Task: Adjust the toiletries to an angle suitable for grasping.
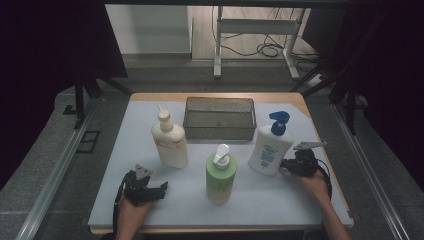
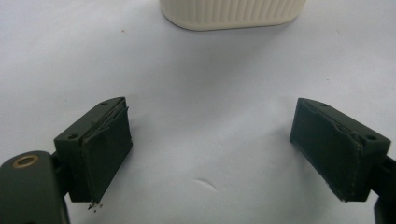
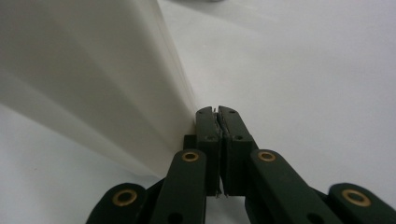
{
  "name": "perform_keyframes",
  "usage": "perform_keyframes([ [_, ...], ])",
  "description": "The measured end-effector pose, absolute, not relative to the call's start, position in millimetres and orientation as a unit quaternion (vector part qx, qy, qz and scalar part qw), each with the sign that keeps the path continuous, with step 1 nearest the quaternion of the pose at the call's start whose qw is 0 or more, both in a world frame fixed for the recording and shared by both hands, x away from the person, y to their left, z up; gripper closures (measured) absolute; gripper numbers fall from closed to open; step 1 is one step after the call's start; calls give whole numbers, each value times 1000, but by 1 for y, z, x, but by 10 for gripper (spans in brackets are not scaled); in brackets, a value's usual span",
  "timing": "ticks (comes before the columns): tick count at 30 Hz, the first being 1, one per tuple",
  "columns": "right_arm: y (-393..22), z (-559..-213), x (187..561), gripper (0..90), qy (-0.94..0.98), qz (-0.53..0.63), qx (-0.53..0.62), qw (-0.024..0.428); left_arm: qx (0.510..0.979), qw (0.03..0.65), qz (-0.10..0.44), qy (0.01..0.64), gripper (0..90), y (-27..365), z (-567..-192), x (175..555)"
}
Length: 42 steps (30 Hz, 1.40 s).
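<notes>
Right gripper point(image 1: 284, 166) clenched on nothing against the blue-pump bottle point(image 1: 270, 150); left gripper point(image 1: 162, 189) released, idle.

High view: I see three pump bottles upright on the white surface point(image 1: 280, 200) in front of a mesh basket point(image 1: 219, 118): cream bottle point(image 1: 170, 142) left, green bottle point(image 1: 220, 172) centre front, blue-pump bottle right, just beside the basket's right front corner. Right gripper sits at that bottle's lower right side. Left gripper rests near the front edge, just below the cream bottle, apart from it.
Left gripper view: jaws stand wide, bare surface point(image 2: 210, 93) between them; ribbed base of the cream bottle point(image 2: 233, 14) ahead, well clear of the pads point(image 2: 107, 149).
Right gripper view: gripper point(image 3: 218, 114) jaws pressed together, nothing between; the white bottle wall point(image 3: 93, 79) touches the left jaw's outer side.
</notes>
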State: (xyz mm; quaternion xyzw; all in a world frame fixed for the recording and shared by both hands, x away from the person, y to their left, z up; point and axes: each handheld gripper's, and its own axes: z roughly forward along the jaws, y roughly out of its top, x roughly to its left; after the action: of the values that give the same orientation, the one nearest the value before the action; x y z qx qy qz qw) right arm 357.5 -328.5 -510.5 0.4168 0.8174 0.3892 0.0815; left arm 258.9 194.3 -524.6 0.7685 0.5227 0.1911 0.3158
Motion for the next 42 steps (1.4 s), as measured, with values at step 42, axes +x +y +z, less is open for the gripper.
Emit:
perform_keyframes([
  [42,-328,-488,307,580,817,394,407,108,768,316,192,523,121,194,-525,259],
])
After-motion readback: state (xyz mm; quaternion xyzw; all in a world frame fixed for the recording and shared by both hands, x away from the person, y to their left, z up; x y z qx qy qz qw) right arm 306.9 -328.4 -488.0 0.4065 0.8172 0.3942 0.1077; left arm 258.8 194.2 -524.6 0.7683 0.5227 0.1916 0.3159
